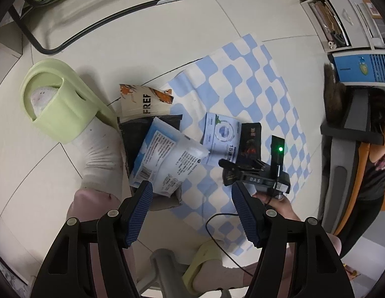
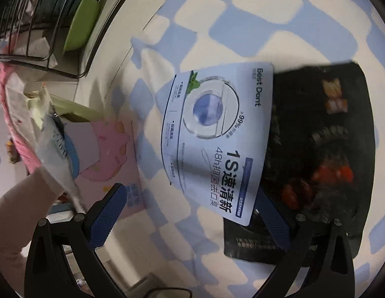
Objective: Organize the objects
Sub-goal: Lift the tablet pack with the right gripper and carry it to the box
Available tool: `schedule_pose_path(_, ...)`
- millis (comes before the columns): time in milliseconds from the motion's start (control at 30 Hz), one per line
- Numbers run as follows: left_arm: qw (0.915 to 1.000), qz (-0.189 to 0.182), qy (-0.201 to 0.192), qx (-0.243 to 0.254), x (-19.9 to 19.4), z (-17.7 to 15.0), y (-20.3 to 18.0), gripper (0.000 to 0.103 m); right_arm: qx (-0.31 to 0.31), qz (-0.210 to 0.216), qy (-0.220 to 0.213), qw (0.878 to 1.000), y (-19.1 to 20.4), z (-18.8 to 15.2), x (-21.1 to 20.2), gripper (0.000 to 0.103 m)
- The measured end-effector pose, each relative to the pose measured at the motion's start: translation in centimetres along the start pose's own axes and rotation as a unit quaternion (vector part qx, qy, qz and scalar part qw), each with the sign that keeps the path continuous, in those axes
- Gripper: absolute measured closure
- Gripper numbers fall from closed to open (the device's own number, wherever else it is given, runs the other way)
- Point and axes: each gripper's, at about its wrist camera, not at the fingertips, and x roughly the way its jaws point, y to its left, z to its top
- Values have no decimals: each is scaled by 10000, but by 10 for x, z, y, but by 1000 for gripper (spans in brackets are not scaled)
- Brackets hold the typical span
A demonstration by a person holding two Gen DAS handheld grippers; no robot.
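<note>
Item: Best Dent mouthwash sachet (image 2: pixel 217 136), on the checked cloth (image 2: pixel 267 7), overlapping the black packet (image 2: pixel 329 154). Our right gripper (image 2: pixel 190 221) gapes around it; left gripper (image 1: pixel 192 213) empty, spread. Risk: pinching both packets together.

The black packet (image 2: pixel 324 164) is blurred in the right wrist view, its print unreadable, and the Best Dent pouch (image 2: pixel 217 134) covers its left edge. In the left wrist view, the white refill bag (image 1: pixel 167 159) hides most of the cardboard box (image 1: pixel 133 136).
</note>
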Motion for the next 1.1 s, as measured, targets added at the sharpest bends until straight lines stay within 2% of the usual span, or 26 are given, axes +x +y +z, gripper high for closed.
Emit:
schedule_pose_path(33, 10000, 9, 2, -16, 0, 0, 1, 38, 76, 118, -73, 9999, -1, 6, 5, 14)
schedule_pose_path(67, 10000, 14, 8, -28, 0, 1, 2, 38, 180, 299, -130, 9993, 1, 9, 7, 43)
schedule_pose_path(100, 10000, 13, 12, -51, -1, 2, 3, 38, 265, 404, -181, 9987, 2, 10, 10, 62)
schedule_pose_path(133, 10000, 5, 8, -84, -1, 3, 4, 38, 356, 436, -233, 9981, 6, 12, 13, 89)
schedule_pose_path(200, 9999, -13, -15, -119, -2, 5, 5, 38, 416, 385, -315, 9979, 11, 13, 17, 92)
schedule_pose_path(300, 9999, -46, -42, -116, -2, 5, 4, 38, 470, 632, -382, 9962, 15, 13, 14, 92)
schedule_pose_path(400, 10000, -70, -16, -45, 0, 5, 2, 38, 470, 722, -514, 9950, 23, 19, 10, 84)
schedule_pose_path(500, 10000, -4, 12, -48, 3, 5, 4, 38, 549, 632, -598, 9947, 31, 28, 12, 83)
schedule_pose_path(533, 10000, 19, 14, -96, 3, 5, 6, 38, 581, 614, -626, 9944, 28, 28, 6, 84)
schedule_pose_path(633, 9997, 0, -16, -264, 2, 7, 10, 38, 531, 572, -723, 9943, 46, 36, 16, 97)
schedule_pose_path(667, 9995, -34, -46, -318, 1, 7, 12, 38, 407, 594, -798, 9942, 51, 34, 11, 98)
schedule_pose_path(767, 9990, -107, -154, -395, -3, 8, 12, 38, 25, 551, -960, 9939, 67, 24, -4, 101)
schedule_pose_path(967, 9987, -235, -266, -375, -6, 7, 8, 38, -289, 376, -1031, 9935, 77, -11, -43, 102)
schedule_pose_path(1100, 9980, -270, -345, -445, -8, 6, 12, 38, -63, 738, -1228, 9897, 83, -44, -70, 102)
